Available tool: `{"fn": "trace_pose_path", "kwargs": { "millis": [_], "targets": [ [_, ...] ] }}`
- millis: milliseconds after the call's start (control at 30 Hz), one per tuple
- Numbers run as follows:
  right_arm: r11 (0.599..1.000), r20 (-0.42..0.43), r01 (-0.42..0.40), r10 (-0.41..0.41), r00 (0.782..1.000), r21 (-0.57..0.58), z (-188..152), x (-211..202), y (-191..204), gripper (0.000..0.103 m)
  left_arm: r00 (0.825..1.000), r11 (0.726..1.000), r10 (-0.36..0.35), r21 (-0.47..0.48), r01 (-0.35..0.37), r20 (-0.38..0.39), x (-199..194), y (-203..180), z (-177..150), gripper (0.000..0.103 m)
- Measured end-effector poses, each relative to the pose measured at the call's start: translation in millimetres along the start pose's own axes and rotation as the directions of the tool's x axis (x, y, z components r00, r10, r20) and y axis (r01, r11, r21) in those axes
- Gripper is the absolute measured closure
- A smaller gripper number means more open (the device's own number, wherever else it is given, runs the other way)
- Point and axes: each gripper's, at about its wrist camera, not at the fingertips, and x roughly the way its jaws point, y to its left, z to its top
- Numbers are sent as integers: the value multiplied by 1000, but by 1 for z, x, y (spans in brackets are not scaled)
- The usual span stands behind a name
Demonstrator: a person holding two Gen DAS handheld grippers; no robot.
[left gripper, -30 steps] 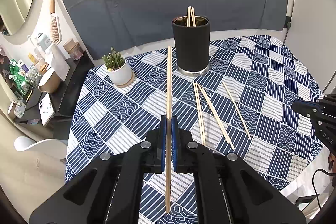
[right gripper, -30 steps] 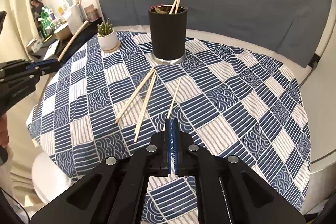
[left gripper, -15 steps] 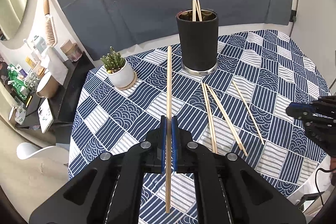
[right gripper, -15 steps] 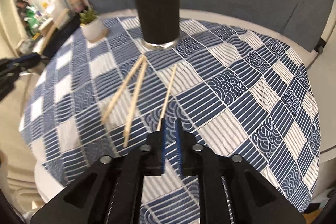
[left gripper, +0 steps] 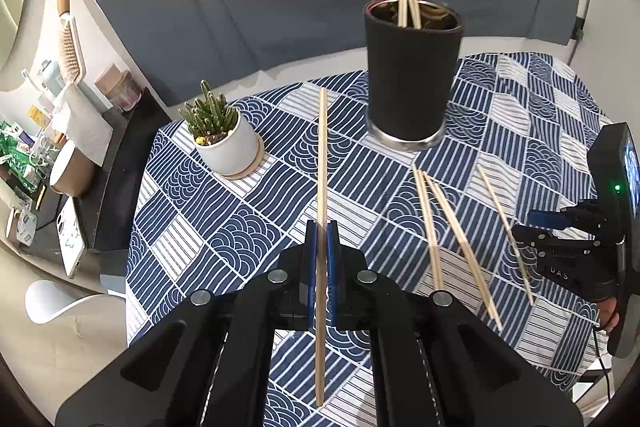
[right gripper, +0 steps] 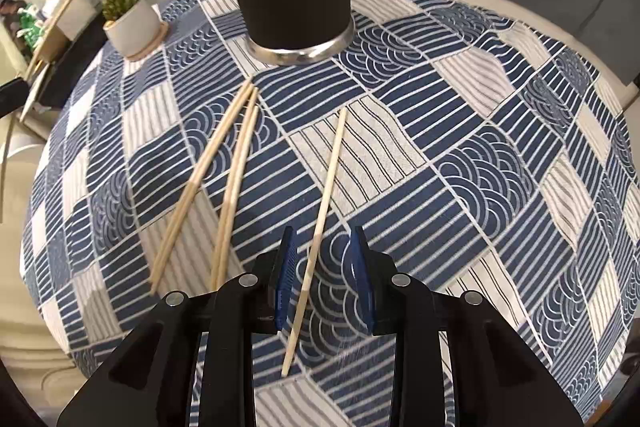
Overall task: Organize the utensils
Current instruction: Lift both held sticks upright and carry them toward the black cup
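Left gripper (left gripper: pixel 320 259) jaws clench a long wooden chopstick (left gripper: pixel 321 187) pointing twelve o'clock.
Right gripper (right gripper: pixel 322 279) jaws released, straddling a pale wooden chopstick (right gripper: pixel 324 211) on the worktop; "UAS" lettering partly legible.

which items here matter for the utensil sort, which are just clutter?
Job:
- held chopstick, clamped in the left gripper
- single chopstick between the open right gripper's fingers
- chopstick pair on the tablecloth
- black cup, with chopsticks already in it

Lying about:
- potted cactus
- hairbrush
- side shelf clutter
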Motion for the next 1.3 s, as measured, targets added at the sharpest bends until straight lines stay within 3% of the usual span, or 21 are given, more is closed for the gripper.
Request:
{"fn": "trace_pose_path", "kwargs": {
  "millis": [300,367,433,633,900,1300],
  "targets": [
    [998,-19,54,-54,998,-32,6,19,10,77,998,1000,-12,-10,11,-55,24,7,7,98],
    [997,-23,63,-64,998,-37,6,20,12,80,998,1000,-12,-8,12,-59,25,6,7,98],
    [997,-24,68,-68,997,-29,7,20,10,96,998,1000,-17,-12,16,-61,25,6,6,98],
    [998,-21,67,-67,997,-22,1,9,3,98,999,1000,-16,-15,15,-47,15,7,4,98],
    [997,72,78,-78,994,-1,-11,-35,-9,98,995,991,-100,-91,99,-4,-10,5,-3,98],
    [995,239,85,-97,966,59,-34,-110,-32,98,995,995,-76,-62,80,59,-57,-24,-21,98]
  ]
}}
